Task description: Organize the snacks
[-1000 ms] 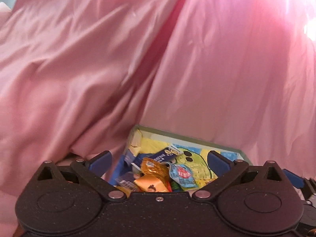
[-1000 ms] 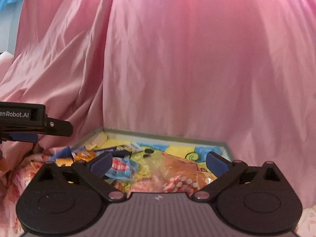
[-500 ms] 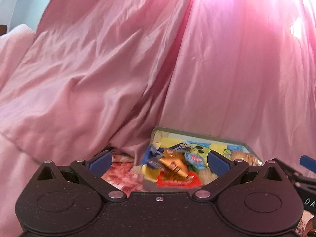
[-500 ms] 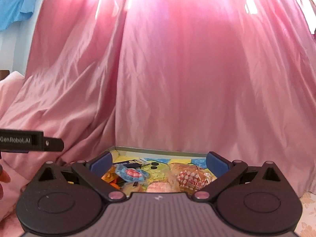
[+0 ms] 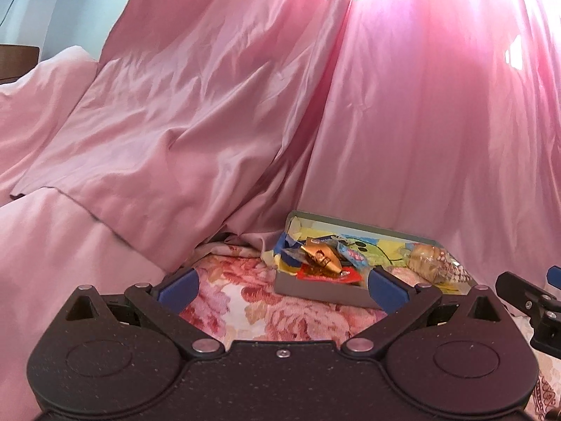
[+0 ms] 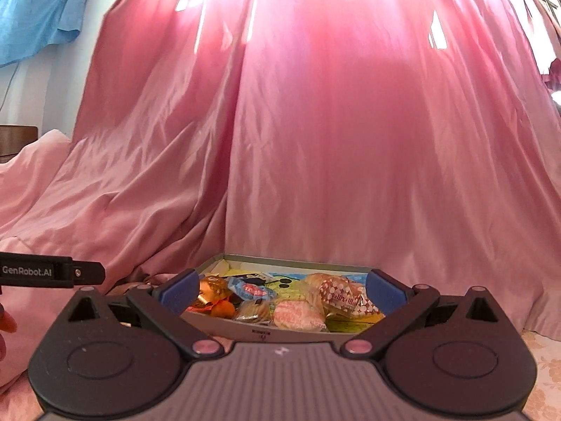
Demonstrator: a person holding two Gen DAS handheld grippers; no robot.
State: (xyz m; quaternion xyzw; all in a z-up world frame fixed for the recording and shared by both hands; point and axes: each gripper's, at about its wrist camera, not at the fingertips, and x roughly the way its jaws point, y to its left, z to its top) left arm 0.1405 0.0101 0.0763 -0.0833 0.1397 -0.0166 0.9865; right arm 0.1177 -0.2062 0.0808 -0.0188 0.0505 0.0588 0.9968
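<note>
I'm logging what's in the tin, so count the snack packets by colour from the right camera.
Gold packet: 1
Blue packet: 1
Orange packet: 1
Tan packet: 1
Pink-and-white packet: 1
Red dotted packet: 1
Total: 6 I can tell apart; more may be hidden.

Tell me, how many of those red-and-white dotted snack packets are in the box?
1 that I can see: the dotted packet lies at the right end of the box, beside a pink-and-white wrapped snack. Others may be buried under the pile.
</note>
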